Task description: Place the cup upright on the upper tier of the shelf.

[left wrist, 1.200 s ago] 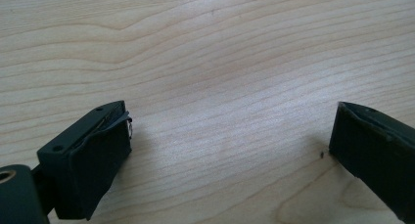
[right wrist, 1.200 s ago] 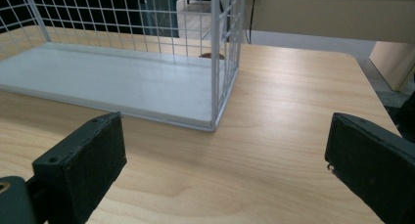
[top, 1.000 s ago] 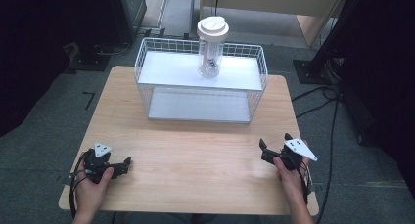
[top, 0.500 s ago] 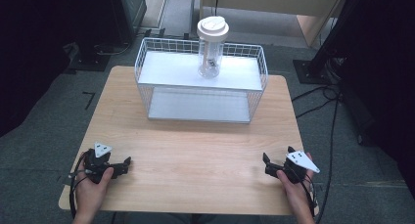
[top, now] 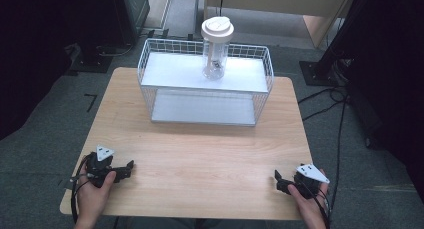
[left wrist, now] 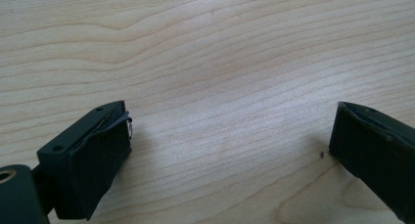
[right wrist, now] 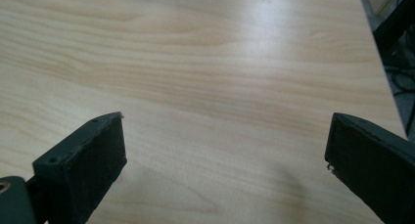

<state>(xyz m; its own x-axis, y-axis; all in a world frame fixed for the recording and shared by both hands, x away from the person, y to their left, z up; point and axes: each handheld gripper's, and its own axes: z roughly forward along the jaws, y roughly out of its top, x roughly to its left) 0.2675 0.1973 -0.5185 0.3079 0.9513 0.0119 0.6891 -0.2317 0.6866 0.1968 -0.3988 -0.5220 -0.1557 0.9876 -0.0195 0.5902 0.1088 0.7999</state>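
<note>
Right claw (top: pixel 281 181) has dropped nearer (jaws wide, empty) over table (top: pixel 210 149).

Lidded jar (top: pixel 216 54), contents unclear, upright in wire basket (top: pixel 150 91) on table (top: pixel 200 154)

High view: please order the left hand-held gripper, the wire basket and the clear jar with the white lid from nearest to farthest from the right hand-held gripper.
Measured from the right hand-held gripper at the near right table edge:
1. Wire basket, at the far middle of the table; its near right corner comes closest.
2. Left hand-held gripper, across the table at the near left edge.
3. Clear jar with the white lid, standing on the basket's upper shelf, toward the back.
</note>
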